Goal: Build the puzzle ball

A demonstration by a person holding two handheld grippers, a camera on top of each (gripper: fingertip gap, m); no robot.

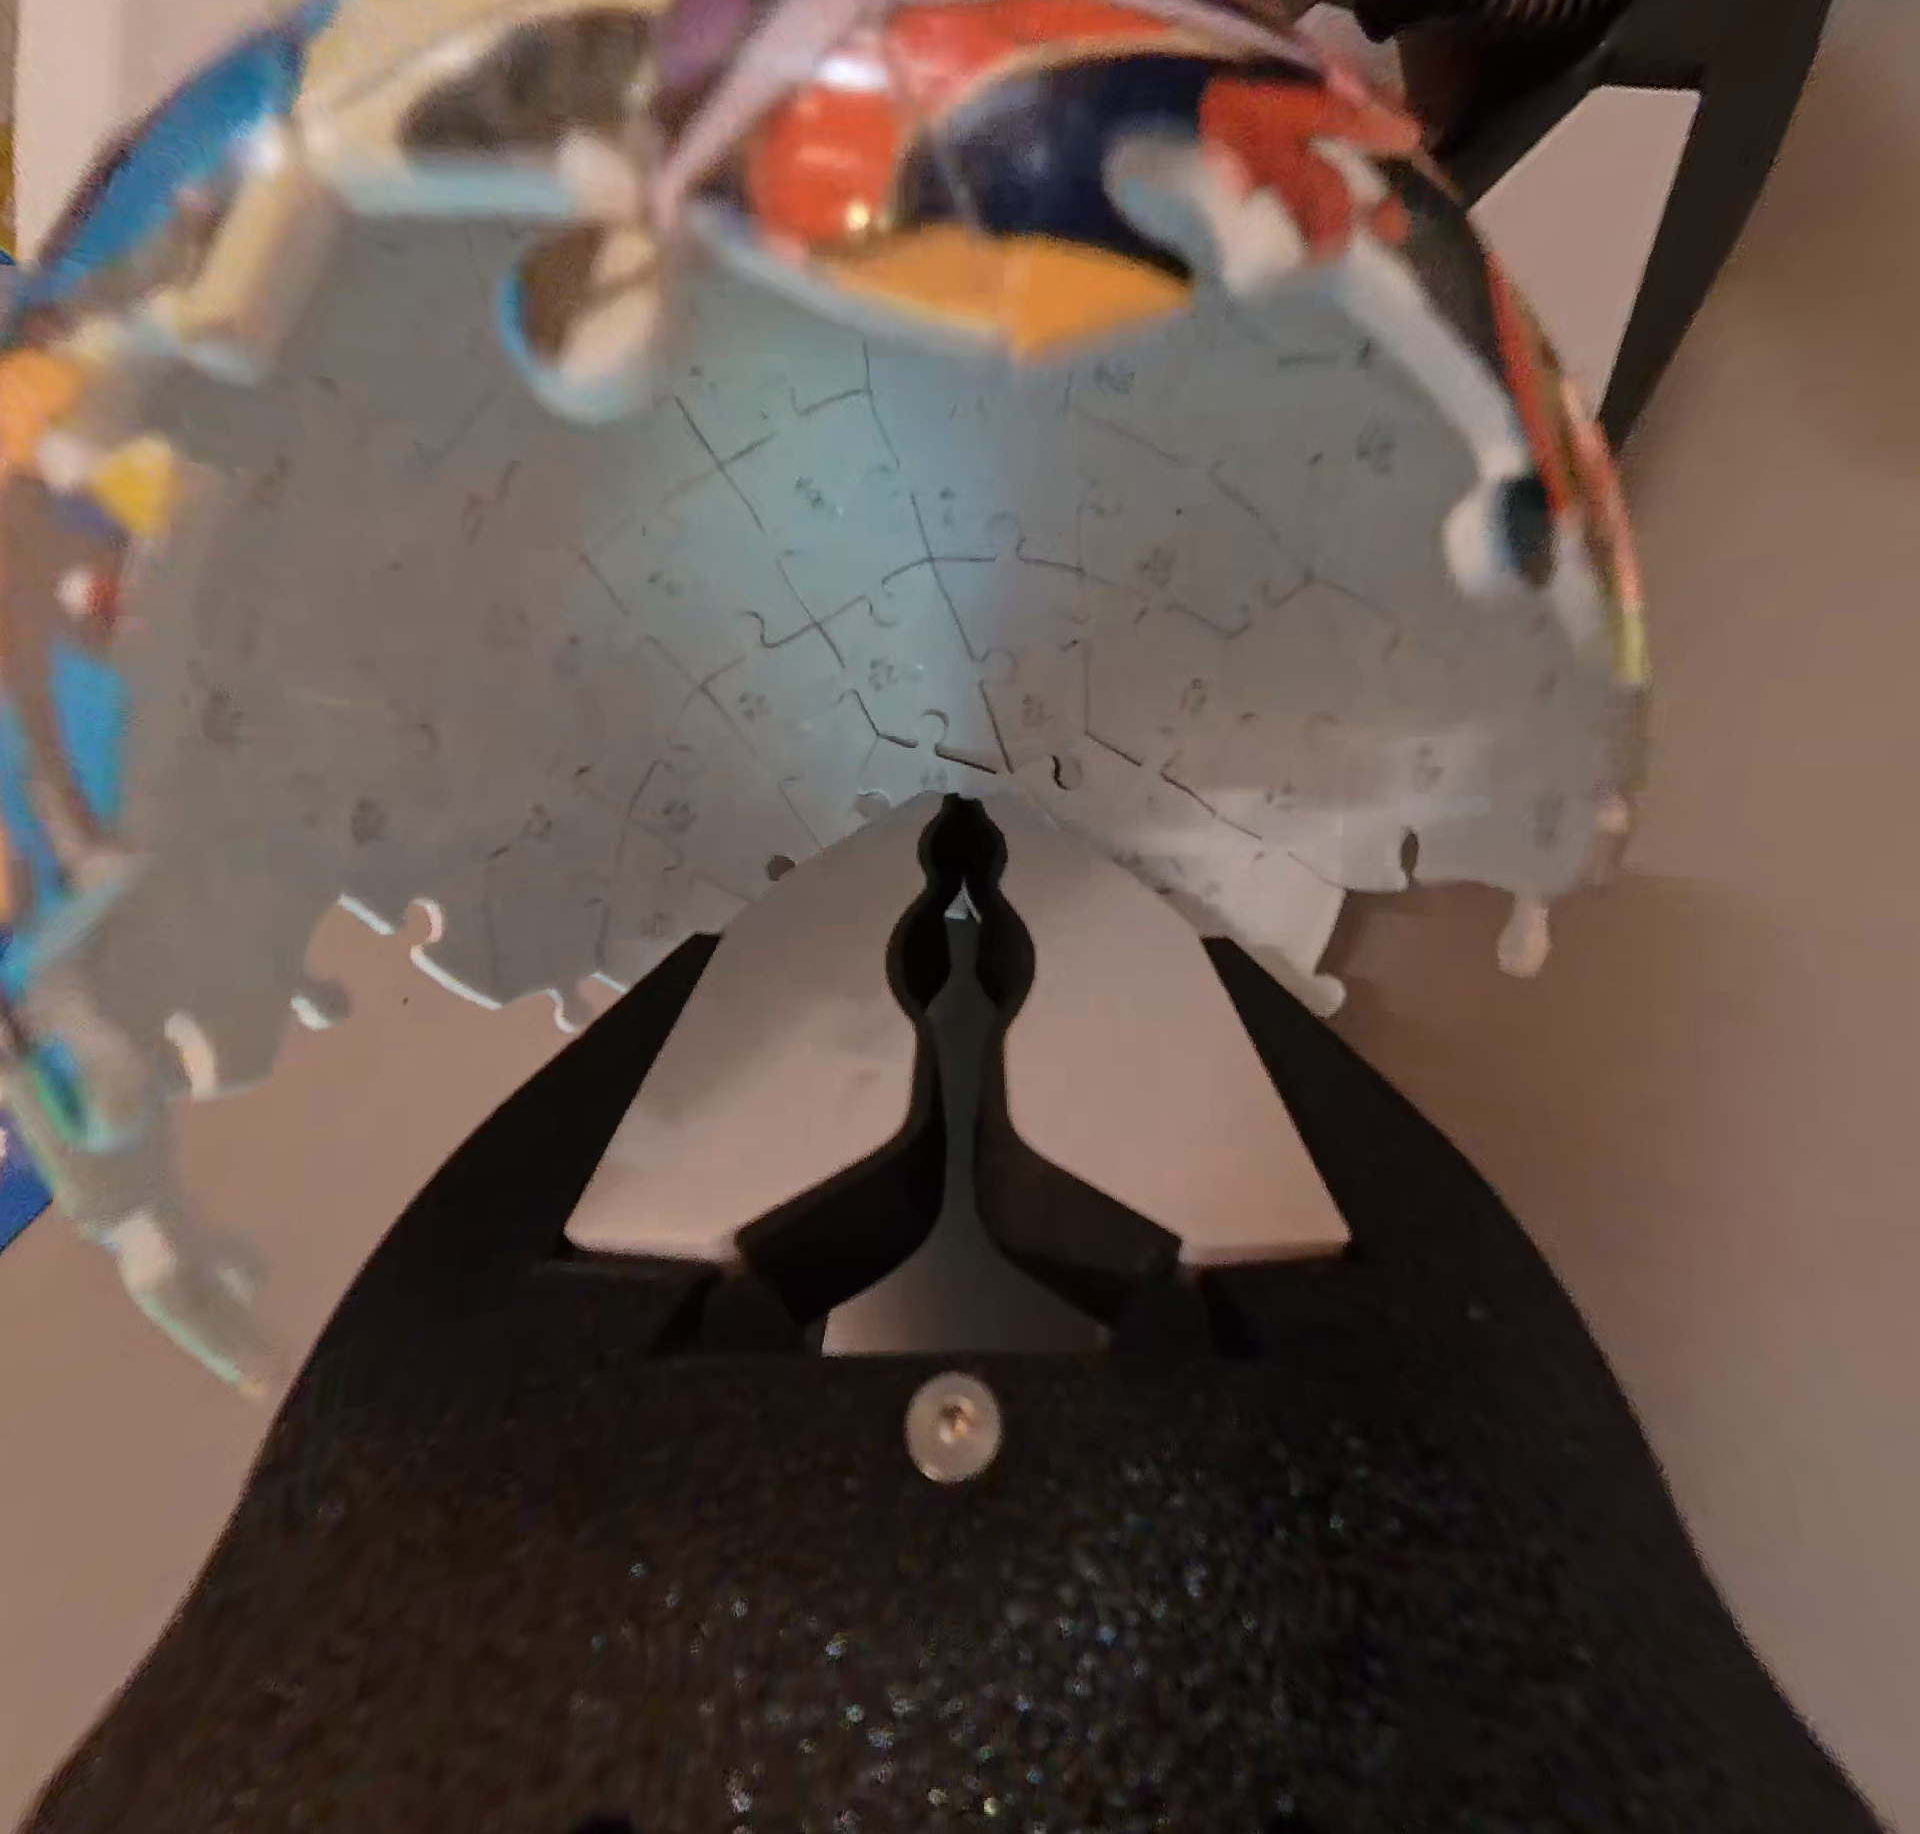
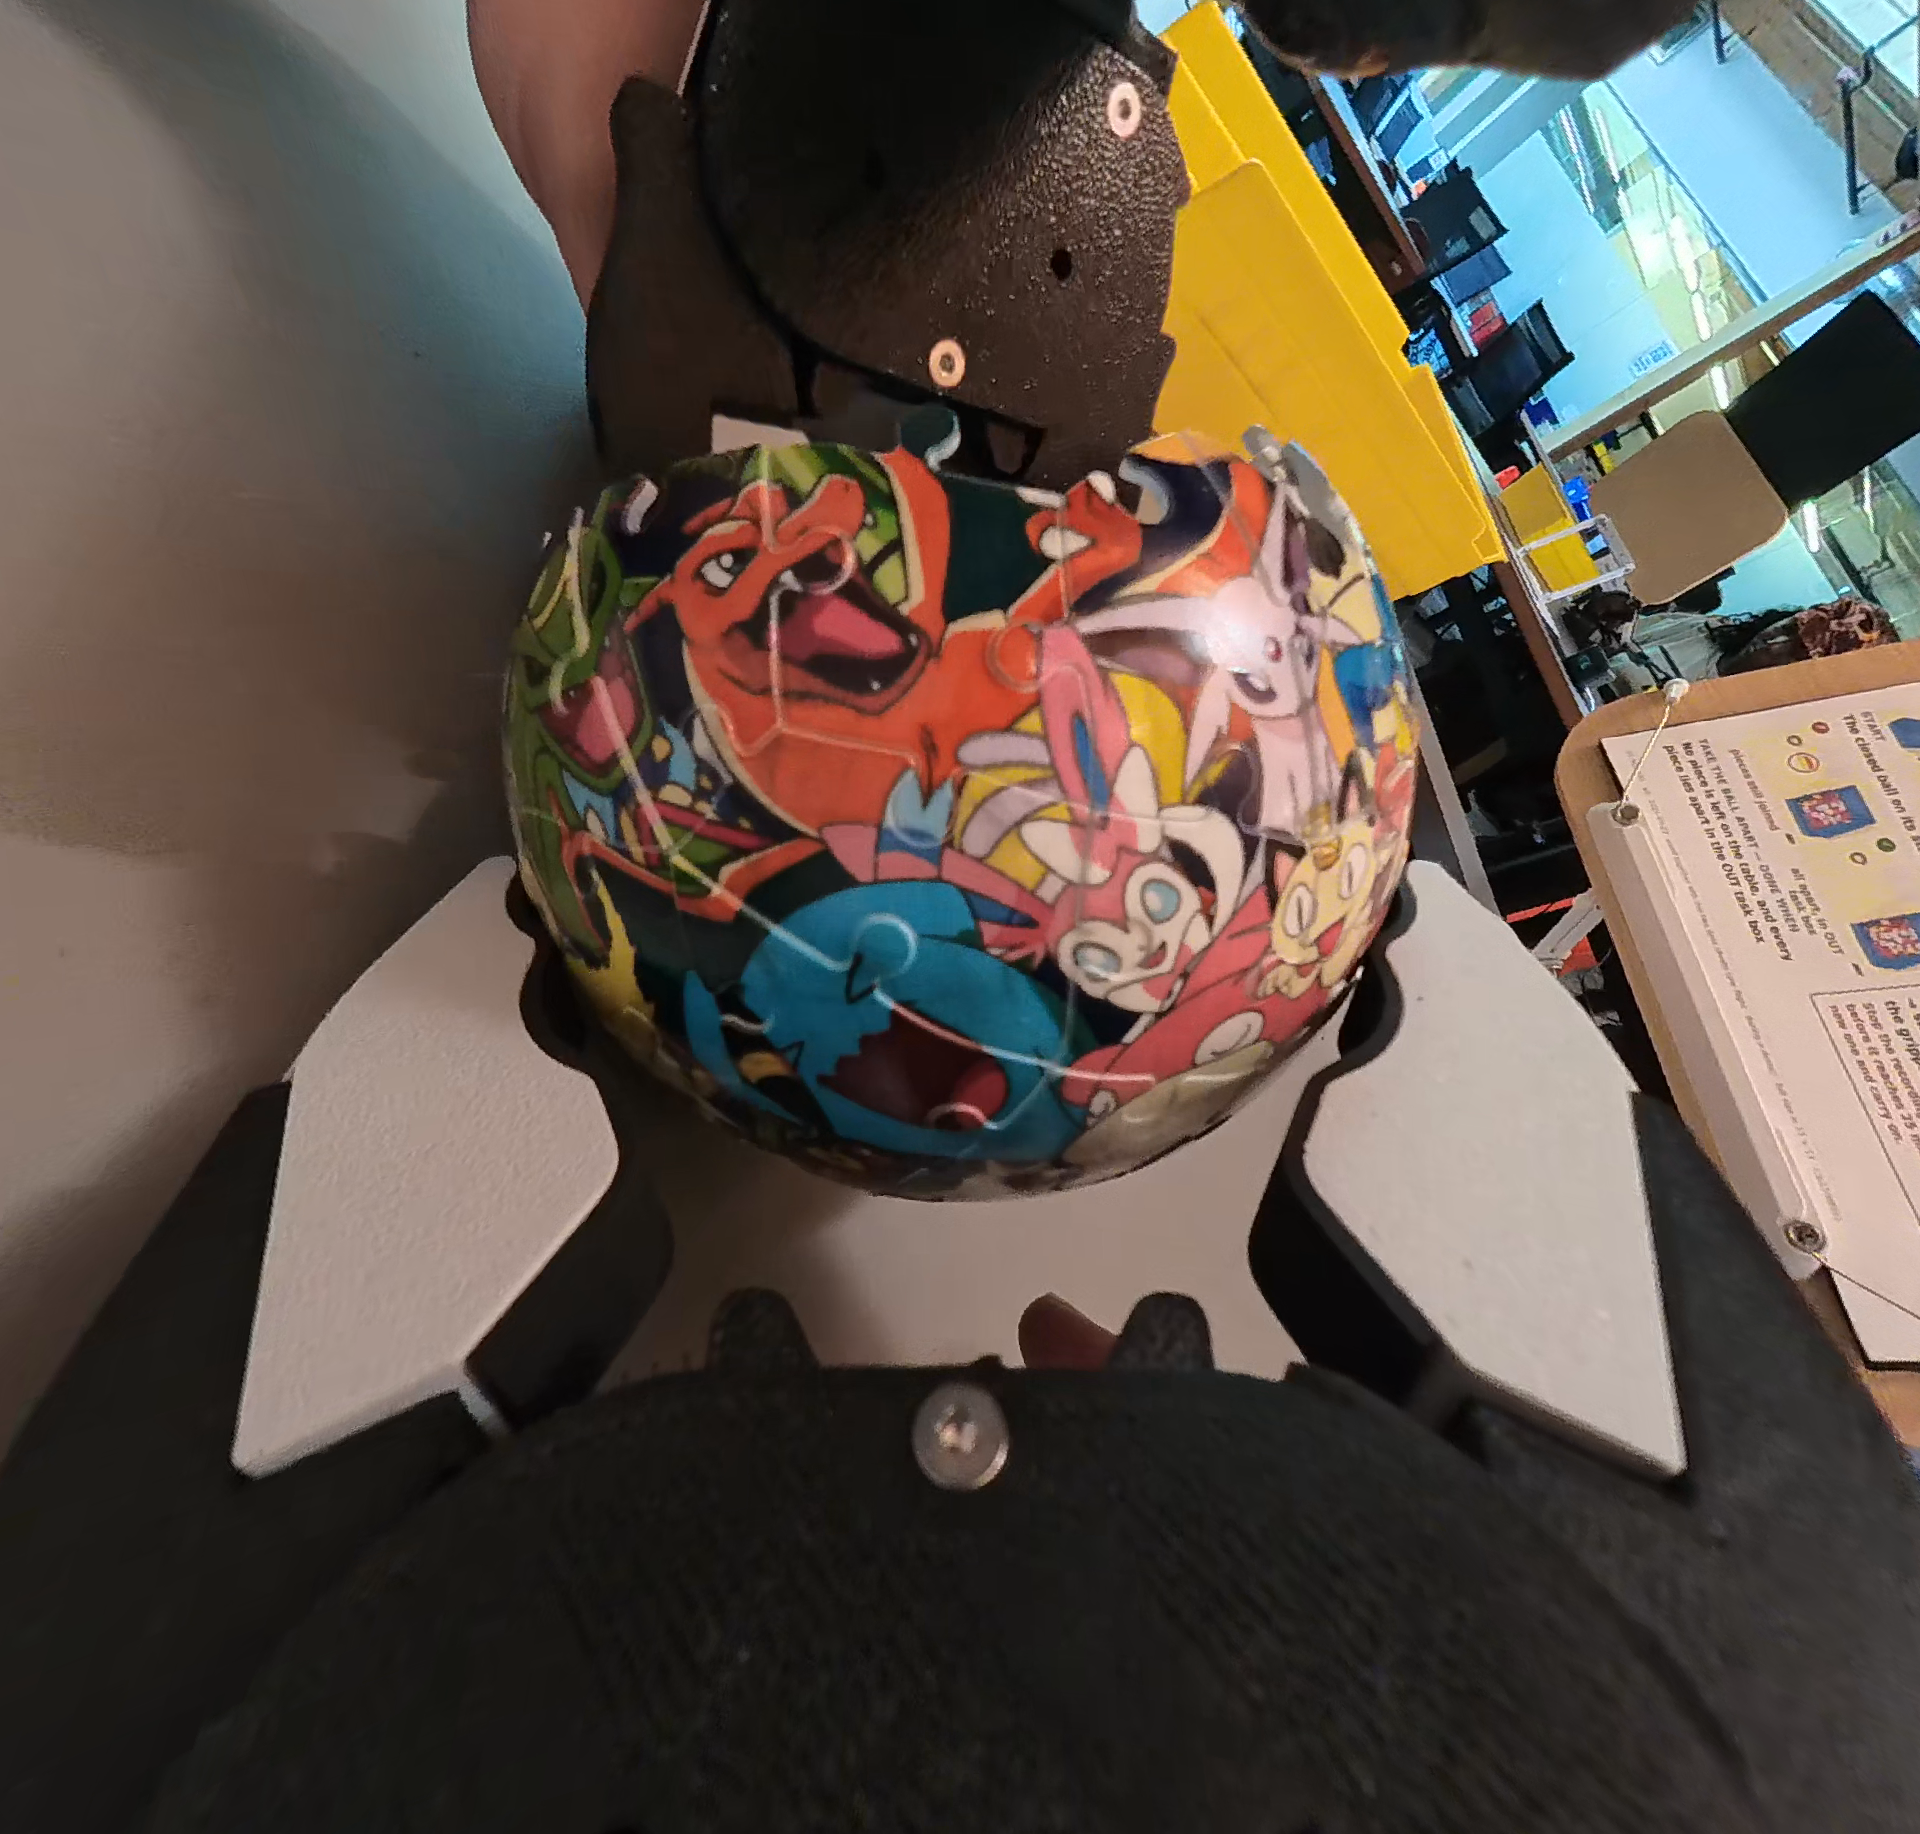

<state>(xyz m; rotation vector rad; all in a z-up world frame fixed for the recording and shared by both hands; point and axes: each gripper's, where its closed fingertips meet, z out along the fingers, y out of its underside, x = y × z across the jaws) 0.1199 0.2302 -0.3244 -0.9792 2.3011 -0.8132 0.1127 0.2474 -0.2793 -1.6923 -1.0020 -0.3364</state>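
The puzzle ball (image 2: pixel 961 808) is a part-built sphere printed with colourful cartoon creatures. My right gripper (image 2: pixel 961 922) is shut on it, one finger on each side, holding it above the white table. In the left wrist view I look into the ball's grey inner shell (image 1: pixel 935 589), which has a jagged open rim. My left gripper (image 1: pixel 961 844) is shut on a thin puzzle piece (image 1: pixel 958 1109) seen edge-on, with its tips at the shell's rim. In the right wrist view the left gripper's black body (image 2: pixel 935 205) is over the ball's top, with a dark piece knob (image 2: pixel 930 426) showing at the rim.
A hand (image 2: pixel 540 122) holds the left gripper. Yellow bins (image 2: pixel 1299 330) stand behind the ball. A clipboard with a printed sheet (image 2: pixel 1766 953) lies at the right. The white table (image 2: pixel 208 641) spreads to the left. The right gripper's black finger (image 1: pixel 1683 226) shows top right in the left wrist view. Tip to tip, the grippers are about 5 cm apart.
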